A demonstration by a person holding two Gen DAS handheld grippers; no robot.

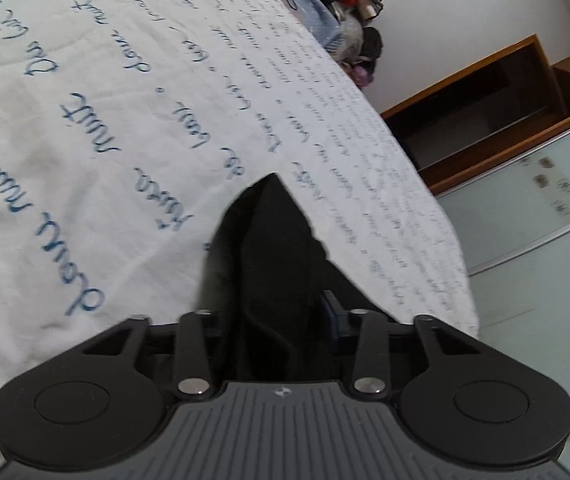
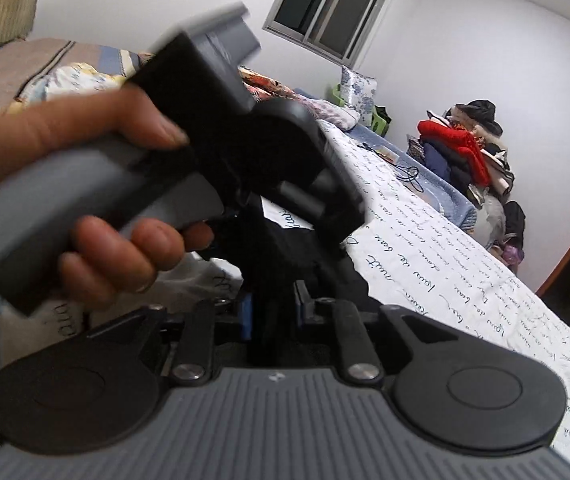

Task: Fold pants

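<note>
Gripping black pants point(image 1: 273, 264), left gripper point(image 1: 281, 312), right gripper point(image 2: 273, 312) clamped

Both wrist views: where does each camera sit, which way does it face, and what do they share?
Left wrist: on the left gripper, facing along the black pants across the printed bedspread toward a wooden doorway.
Right wrist: on the right gripper, facing the window wall; the person's left hand shows.
Shared: pants, bedspread, clothes pile.
</note>
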